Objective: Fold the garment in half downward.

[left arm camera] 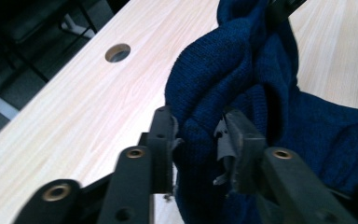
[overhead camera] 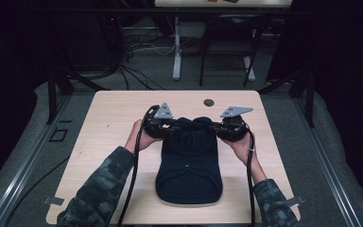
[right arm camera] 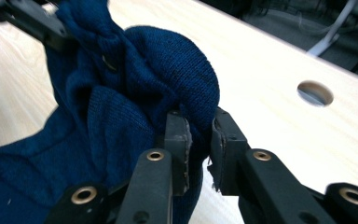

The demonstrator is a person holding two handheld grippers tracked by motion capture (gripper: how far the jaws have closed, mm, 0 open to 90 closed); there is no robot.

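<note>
High view has the navy knit garment lying mid-table, its far end bunched between both tools. Left gripper and right gripper each pinch a thick fold (shallow bites, I'd judge); pulling apart could slip the knit free.

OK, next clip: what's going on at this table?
A person holds a pair of tongs in each hand and works on a dark blue knitted garment lying on the wooden table. The left tongs and right tongs each pinch a bunched fold at the garment's far end, lifting it slightly, while the rest lies flat toward the person.
</note>
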